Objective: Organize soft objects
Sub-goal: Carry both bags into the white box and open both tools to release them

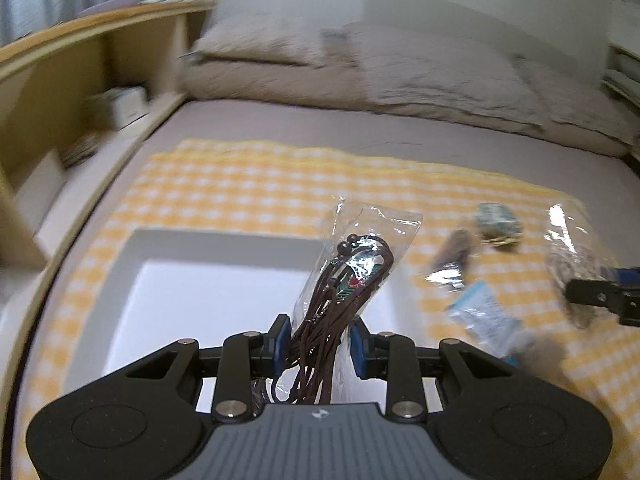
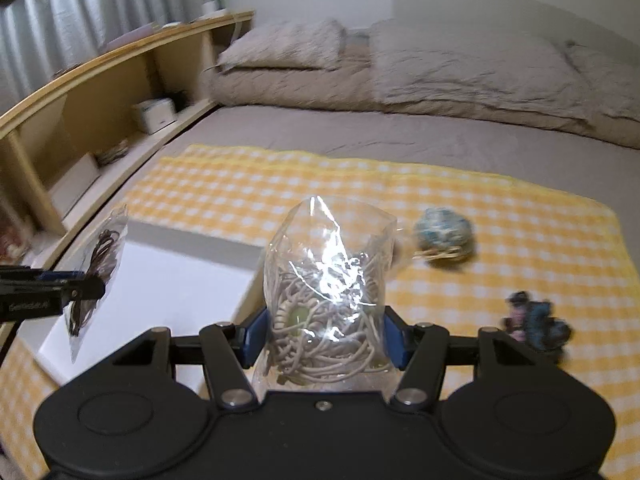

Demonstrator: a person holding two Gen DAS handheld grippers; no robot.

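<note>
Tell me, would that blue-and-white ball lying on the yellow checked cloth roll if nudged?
Probably only a little. The blue-and-white ball looks round, so a push could start it, but the yellow checked cloth lies on soft bedding. Straw-coloured strands under it may also snag. It looks light.

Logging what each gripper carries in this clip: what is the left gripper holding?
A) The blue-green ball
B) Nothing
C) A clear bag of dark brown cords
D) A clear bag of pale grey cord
C: in the left wrist view the left gripper is shut on the clear bag of dark brown cords; the pale cord bag sits in the right gripper.
</note>
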